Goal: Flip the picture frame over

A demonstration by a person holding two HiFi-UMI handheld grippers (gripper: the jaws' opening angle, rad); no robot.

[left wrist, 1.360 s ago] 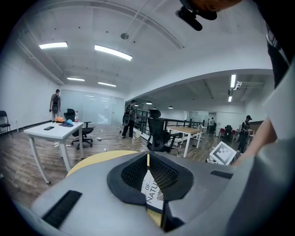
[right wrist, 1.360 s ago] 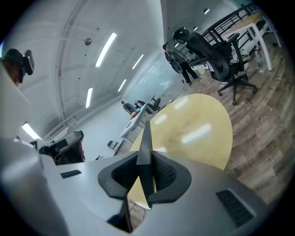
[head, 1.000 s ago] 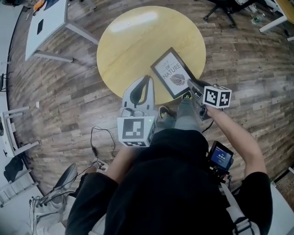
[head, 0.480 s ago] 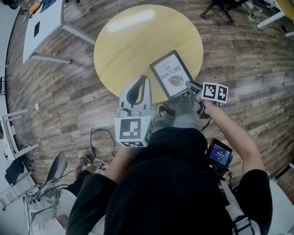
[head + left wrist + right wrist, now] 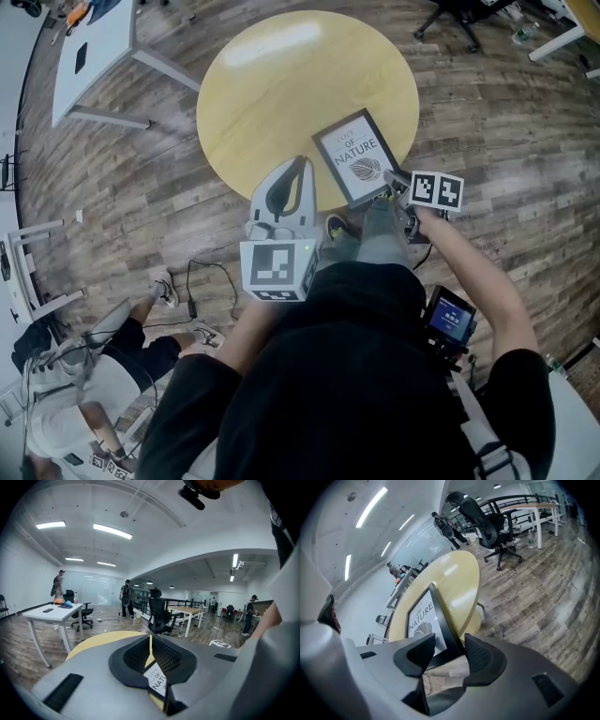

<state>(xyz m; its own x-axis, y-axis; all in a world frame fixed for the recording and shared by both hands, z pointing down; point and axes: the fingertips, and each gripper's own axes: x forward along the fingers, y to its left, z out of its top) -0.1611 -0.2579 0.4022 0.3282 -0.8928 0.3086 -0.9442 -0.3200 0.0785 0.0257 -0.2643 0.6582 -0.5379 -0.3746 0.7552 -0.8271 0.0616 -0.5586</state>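
Note:
The black picture frame (image 5: 356,157) lies print side up on the round yellow table (image 5: 281,84), at its near right edge. My right gripper (image 5: 392,178) is at the frame's near corner. In the right gripper view its jaws are opening around that corner of the frame (image 5: 422,620), and the pads (image 5: 480,656) stand off it. My left gripper (image 5: 293,161) hovers over the table's near edge, left of the frame, shut and empty. Through its closed fingers (image 5: 166,656) a strip of the frame's print (image 5: 158,681) shows.
A white desk (image 5: 94,47) stands at the far left and an office chair (image 5: 459,14) at the far right. Cables (image 5: 202,291) lie on the wood floor near my feet. A seated person (image 5: 84,375) is at the lower left.
My right gripper has sunk a little at the frame's near corner and its jaws have spread apart. The left gripper has kept still. A person has come into view at the lower left.

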